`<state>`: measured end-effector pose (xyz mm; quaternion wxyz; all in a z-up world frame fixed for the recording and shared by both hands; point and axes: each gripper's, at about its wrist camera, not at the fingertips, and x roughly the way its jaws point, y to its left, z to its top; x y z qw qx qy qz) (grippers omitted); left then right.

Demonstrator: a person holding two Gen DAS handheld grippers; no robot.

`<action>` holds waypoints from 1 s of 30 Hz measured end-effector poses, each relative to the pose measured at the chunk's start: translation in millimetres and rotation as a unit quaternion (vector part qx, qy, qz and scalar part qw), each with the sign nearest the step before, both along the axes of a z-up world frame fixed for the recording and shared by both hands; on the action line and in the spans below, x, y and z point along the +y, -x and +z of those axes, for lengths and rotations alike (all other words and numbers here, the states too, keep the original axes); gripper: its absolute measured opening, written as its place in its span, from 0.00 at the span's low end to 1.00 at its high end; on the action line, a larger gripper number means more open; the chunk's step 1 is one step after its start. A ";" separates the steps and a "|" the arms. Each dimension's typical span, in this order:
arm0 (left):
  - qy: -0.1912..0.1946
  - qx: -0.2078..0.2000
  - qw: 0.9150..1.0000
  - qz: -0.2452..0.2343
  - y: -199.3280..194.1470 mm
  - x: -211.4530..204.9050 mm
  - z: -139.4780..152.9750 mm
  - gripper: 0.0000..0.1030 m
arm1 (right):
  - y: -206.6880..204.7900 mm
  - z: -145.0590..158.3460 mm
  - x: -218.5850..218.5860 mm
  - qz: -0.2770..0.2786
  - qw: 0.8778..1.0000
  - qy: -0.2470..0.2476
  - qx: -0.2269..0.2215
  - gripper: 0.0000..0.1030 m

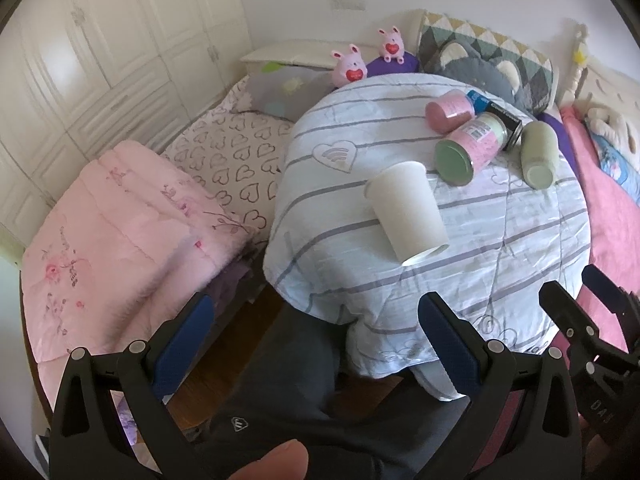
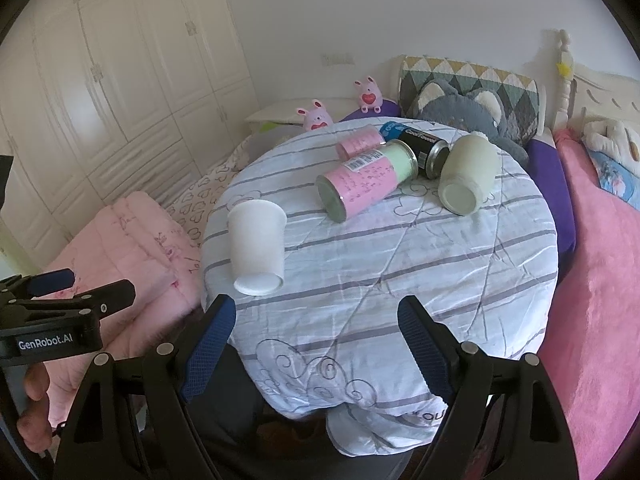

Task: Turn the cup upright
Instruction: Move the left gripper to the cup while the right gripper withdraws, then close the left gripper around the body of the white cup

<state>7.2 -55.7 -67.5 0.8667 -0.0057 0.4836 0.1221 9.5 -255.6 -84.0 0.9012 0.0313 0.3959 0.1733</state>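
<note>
A white paper cup (image 1: 406,212) lies on the striped cloth of a round table (image 1: 500,240); one round end faces me. It also shows in the right wrist view (image 2: 256,246) at the table's left. My left gripper (image 1: 316,344) is open and empty, held off the table's near edge below the cup. My right gripper (image 2: 316,348) is open and empty, over the table's near edge, with the cup ahead and to its left. The right gripper shows at the right edge of the left view (image 1: 576,304), and the left gripper shows at the left of the right view (image 2: 76,288).
Several containers lie on their sides at the table's far side: a pink and green jar (image 2: 366,182), a pink jar (image 2: 358,142), a black can (image 2: 424,150) and a pale green bottle (image 2: 468,178). A bed with pink blankets (image 1: 120,216) lies left; a pink bedspread (image 2: 600,280) lies right.
</note>
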 end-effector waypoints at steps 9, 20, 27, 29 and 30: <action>0.037 0.041 0.998 0.002 -41.7 -15.0 -24.0 1.00 | -25.7 -15.3 -23.7 -0.012 1.000 -0.001 0.021 0.82; 0.097 0.089 0.991 0.037 -103.1 -15.3 -60.5 1.00 | -61.4 -34.7 -33.3 -0.018 0.998 0.001 0.057 0.82; 0.116 0.109 0.985 0.061 -132.9 -10.1 -79.0 1.00 | -88.4 -43.4 -33.3 -0.014 0.997 0.006 0.074 0.82; 0.127 0.116 0.983 0.066 -140.5 -8.7 -85.4 1.00 | -95.0 -44.9 -32.0 -0.011 0.997 0.008 0.078 0.82; 0.132 0.120 0.982 0.069 -143.1 -8.3 -87.8 1.00 | -98.0 -45.5 -31.5 -0.010 0.997 0.008 0.080 0.82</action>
